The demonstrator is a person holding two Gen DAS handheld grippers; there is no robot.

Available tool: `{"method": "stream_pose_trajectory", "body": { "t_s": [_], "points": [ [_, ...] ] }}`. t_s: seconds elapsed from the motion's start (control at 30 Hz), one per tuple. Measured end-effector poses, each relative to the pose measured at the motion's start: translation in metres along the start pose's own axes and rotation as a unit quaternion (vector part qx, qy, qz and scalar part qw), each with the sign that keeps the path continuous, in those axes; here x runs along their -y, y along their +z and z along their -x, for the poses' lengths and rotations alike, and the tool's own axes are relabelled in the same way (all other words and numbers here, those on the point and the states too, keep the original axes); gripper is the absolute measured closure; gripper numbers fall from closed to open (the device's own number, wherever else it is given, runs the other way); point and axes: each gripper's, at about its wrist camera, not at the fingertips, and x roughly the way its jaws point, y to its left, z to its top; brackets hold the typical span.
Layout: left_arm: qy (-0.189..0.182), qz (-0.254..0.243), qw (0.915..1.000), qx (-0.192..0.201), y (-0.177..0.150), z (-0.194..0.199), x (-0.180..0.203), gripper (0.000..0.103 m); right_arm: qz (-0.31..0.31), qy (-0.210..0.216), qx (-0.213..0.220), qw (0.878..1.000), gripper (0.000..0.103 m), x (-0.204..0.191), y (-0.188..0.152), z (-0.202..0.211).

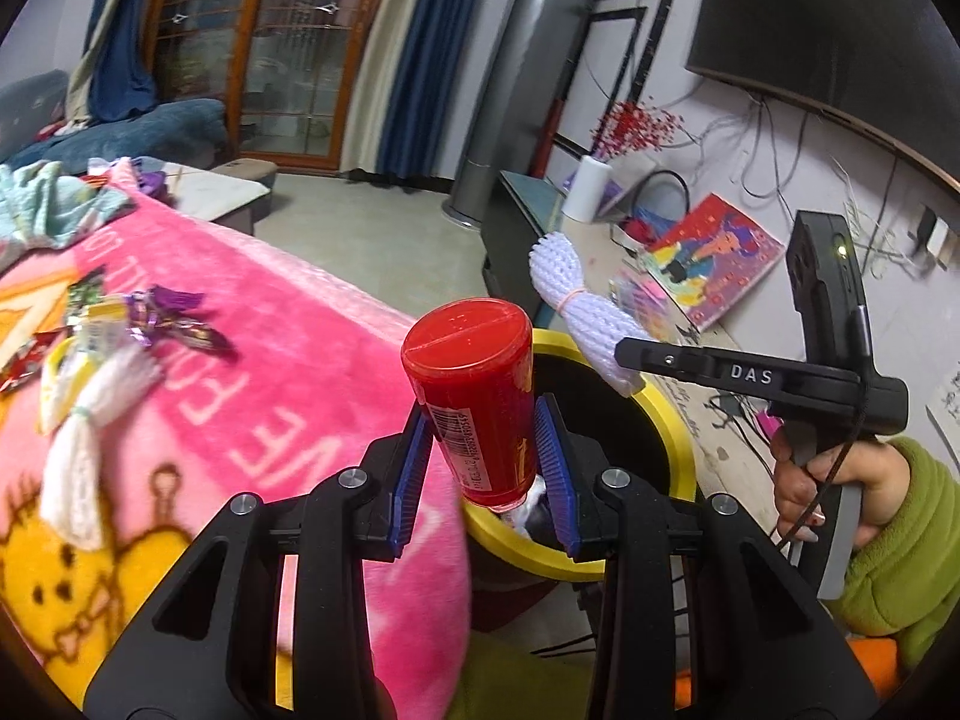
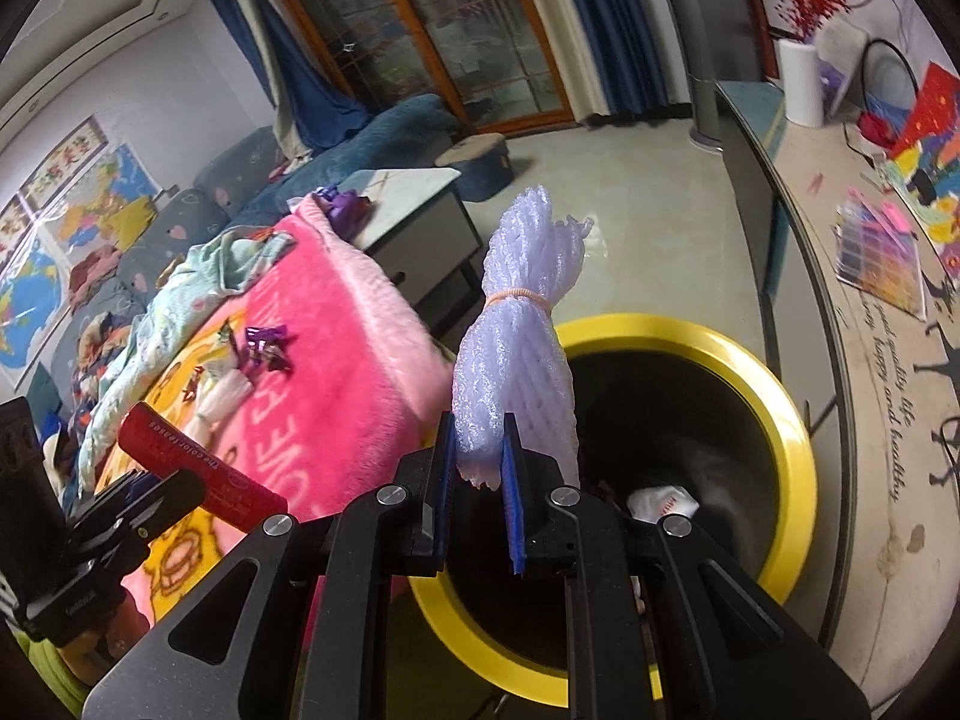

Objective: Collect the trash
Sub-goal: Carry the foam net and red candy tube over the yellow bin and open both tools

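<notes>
My left gripper [image 1: 486, 438] is shut on a red plastic bottle [image 1: 474, 396], lid end up, held over the near rim of a black bin with a yellow rim [image 1: 678, 420]. The right gripper [image 2: 480, 462] is shut on a white foam net bundle [image 2: 522, 324] tied with a rubber band, just above the same bin's yellow rim [image 2: 792, 420]. In the left wrist view the foam bundle [image 1: 576, 300] sticks out over the bin's far side from the right gripper [image 1: 630, 360]. White trash lies inside the bin. The red bottle [image 2: 198, 462] shows at the left of the right wrist view.
A pink blanket [image 1: 270, 360] beside the bin carries purple wrappers [image 1: 174, 318], another white foam bundle [image 1: 90, 438] and a yellow-white packet [image 1: 78, 354]. A long counter [image 2: 858, 360] with books stands right of the bin. A person's hand in a green sleeve [image 1: 888, 534] grips the right tool.
</notes>
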Motion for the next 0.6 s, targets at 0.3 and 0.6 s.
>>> {"method": "stream_pose_trajectory", "body": {
  "t_s": [0.3,0.6],
  "points": [
    [-0.027,-0.02,0.9989,-0.032,-0.01,-0.036,0.023,0.075,0.004,-0.009,-0.037,0.999,0.089,0.023,-0.015,-0.002],
    [-0.04,-0.009,0.9958,-0.081,-0.023,-0.077,0.027,0.075,-0.008,-0.024,-0.073,0.997,0.087,0.048,-0.031,-0.013]
  ]
}}
